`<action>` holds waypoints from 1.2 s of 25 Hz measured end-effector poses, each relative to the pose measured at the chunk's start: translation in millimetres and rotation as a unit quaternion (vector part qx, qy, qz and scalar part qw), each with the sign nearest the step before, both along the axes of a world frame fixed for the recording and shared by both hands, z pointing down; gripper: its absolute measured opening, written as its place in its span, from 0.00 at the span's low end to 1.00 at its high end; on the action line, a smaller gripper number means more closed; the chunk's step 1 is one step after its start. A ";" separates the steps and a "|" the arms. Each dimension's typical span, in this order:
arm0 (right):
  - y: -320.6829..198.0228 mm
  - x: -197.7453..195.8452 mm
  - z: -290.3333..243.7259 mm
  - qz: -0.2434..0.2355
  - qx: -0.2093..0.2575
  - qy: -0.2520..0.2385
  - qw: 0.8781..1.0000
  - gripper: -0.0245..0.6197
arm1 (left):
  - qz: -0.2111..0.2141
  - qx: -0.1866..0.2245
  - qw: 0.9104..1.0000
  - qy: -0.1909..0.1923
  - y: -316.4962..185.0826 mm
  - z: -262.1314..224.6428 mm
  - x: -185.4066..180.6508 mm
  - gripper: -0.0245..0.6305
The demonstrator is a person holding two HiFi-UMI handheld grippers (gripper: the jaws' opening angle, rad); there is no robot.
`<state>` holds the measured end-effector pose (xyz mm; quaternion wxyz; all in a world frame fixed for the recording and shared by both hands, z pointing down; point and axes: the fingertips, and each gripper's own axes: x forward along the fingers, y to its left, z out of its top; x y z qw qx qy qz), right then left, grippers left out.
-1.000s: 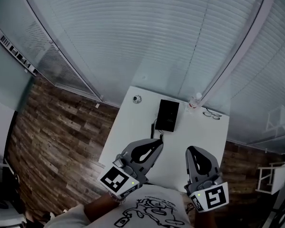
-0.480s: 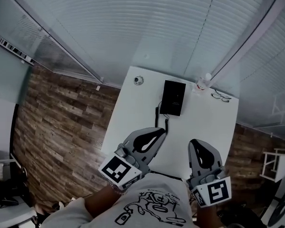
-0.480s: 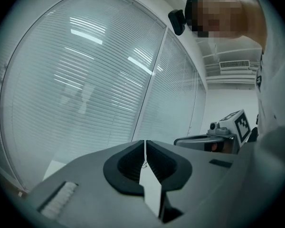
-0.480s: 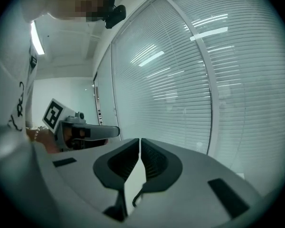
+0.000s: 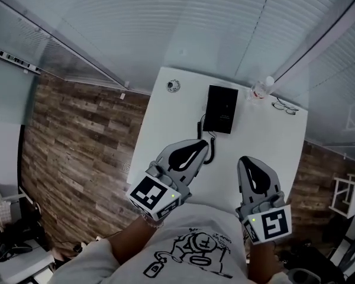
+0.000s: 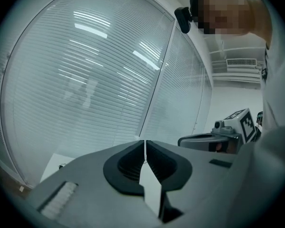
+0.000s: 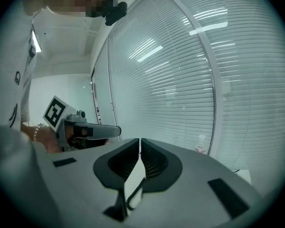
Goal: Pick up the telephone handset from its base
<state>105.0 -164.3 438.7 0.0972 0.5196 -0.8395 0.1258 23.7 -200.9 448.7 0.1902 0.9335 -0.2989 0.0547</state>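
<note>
Presently, recorded a black telephone point(image 5: 220, 109) lying flat on the far half of the white surface point(image 5: 165, 135), close to the far edge and roughly central. Unable to separate handset from base at this size in the head view; seen only as one dark rectangle. Traced a coiled cord point(image 5: 206, 136) from the telephone's near left corner toward the near edge.

Found the left gripper point(image 5: 204, 146) over the middle of the surface, pointing at the telephone, tips just beside the cord's near loop in the head view; contact not determinable. Confirmed in the left gripper view: fingers point(image 6: 123, 164) pressed together along a thin seam, nothing between them.

Found the right gripper point(image 5: 247, 160) alongside, to the right, short of the telephone and apart from it. Confirmed in the right gripper view: fingers point(image 7: 156, 163) likewise closed tip to tip, holding nothing, with only a stretch of the cord visible on the surface below, through the gap at their roots.

Also logged along the far edge: a small round object point(image 5: 174, 86) at the left, a clear bottle point(image 5: 261, 89) just right of the telephone, spectacles point(image 5: 286, 106) further right. Logged slatted blinds point(image 5: 195, 28) beyond the surface and a wood-plank floor point(image 5: 77, 135) to its left.
</note>
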 end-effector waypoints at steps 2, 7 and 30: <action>-7.8 1.5 5.8 0.002 -0.001 0.001 1.000 0.06 | 0.000 -0.008 1.000 0.000 -7.7 11.0 1.8 0.06; -29.1 4.9 28.0 -0.002 -0.009 0.007 1.000 0.06 | 0.006 -0.032 0.999 0.002 -30.7 40.9 10.5 0.06; -99.8 11.8 117.7 -0.021 -0.067 -0.006 0.998 0.06 | 0.003 -0.137 0.989 -0.063 -113.4 215.0 32.1 0.24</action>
